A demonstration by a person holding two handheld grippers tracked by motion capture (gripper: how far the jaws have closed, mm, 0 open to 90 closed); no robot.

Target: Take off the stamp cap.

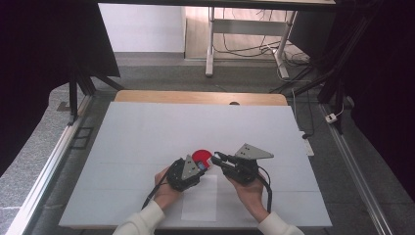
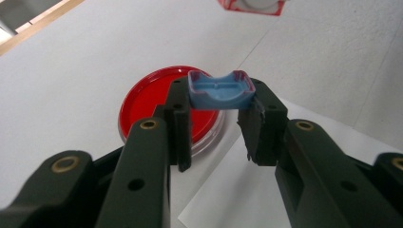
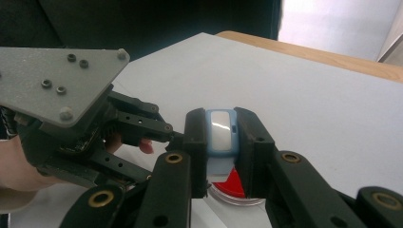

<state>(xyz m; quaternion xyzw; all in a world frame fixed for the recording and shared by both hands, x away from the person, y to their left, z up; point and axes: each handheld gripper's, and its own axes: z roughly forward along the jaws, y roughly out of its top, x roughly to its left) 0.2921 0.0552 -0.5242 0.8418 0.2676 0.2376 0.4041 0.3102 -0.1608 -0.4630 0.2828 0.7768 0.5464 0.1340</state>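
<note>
Blue clip (image 2: 221, 90) clamped between both grippers' jaws

My left gripper (image 1: 201, 165) sits at nine o'clock of my right gripper (image 1: 219, 157), tips nearly meeting over the table (image 1: 147, 132). The dish (image 1: 200, 156) lies at twelve o'clock of both, the paper sheet (image 1: 200, 200) at six.

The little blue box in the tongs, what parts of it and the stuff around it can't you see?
- Blue box, left gripper view: its sides are covered by the left tongs.
- Blue piece, right gripper view: the right tongs cover its sides.
- Red dish, right gripper view: mostly behind the tongs.
- Red and white thing, left gripper view: cut off by the top edge.
</note>
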